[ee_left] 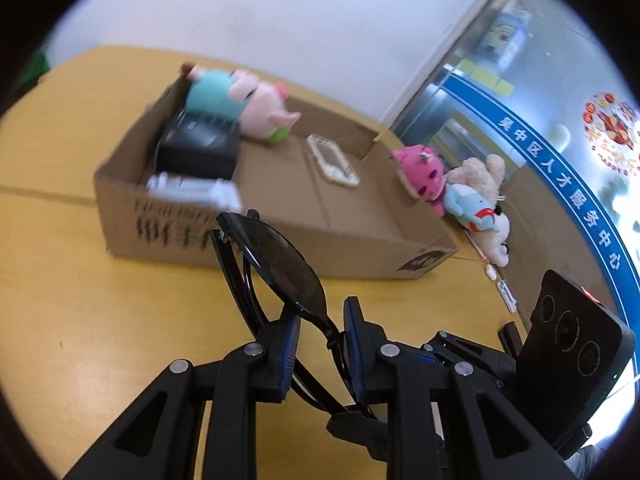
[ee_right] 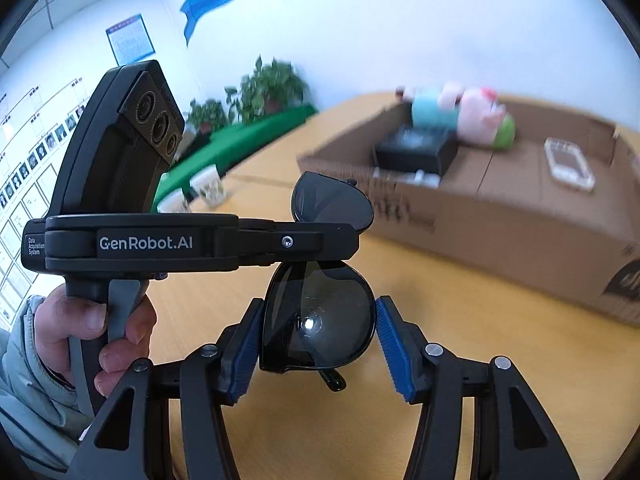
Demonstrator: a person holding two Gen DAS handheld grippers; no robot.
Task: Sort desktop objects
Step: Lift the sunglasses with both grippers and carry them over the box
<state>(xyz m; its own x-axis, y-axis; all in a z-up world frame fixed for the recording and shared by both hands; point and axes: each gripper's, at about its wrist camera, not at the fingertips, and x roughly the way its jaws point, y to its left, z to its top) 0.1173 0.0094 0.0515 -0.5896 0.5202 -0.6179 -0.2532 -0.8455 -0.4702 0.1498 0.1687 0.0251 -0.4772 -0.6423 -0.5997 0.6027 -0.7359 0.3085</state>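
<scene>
Held item: sunglasses (ee_right: pixel 320 320), dark lenses, black frame, lifted clear of the wooden table (ee_left: pixel 60 300); lower centre of both wrist views.
Left gripper (ee_left: pixel 322 344): clamped on the sunglasses at the bridge, between the two lenses; blue pads pressed against the frame, one lens projecting up and left toward the box.
Right gripper (ee_right: pixel 318 344): half spread around the nearer lens; left pad touching the rim, right pad at the rim's edge, contact there not certain; judged a light grip.
Person's hand (ee_right: pixel 100 332): lower left of the right wrist view, wrapped around the left gripper's handle; pale sleeve below.
Destination: cardboard box (ee_left: pixel 360 236), open top, centre of the left wrist view, just beyond the sunglasses.
Already in box: pig plush (ee_left: pixel 256 108) in a teal garment, far left corner; black case (ee_left: pixel 196 148) beneath it; white item (ee_left: pixel 192 192) at the near wall, blurred, kind not readable; clear tray (ee_left: pixel 332 158) on the box floor, centre.
Outside box: pink plush (ee_left: pixel 422 176) and pale plush toys (ee_left: pixel 480 196) against the box's right end; small white items (ee_left: pixel 506 292) on the table nearby, right of frame.
Progress: judged partly done; several items boxed, sunglasses in transit, not yet above the opening.
Remaining: release of sunglasses into box; plush group and small items at right possibly still to sort.
</scene>
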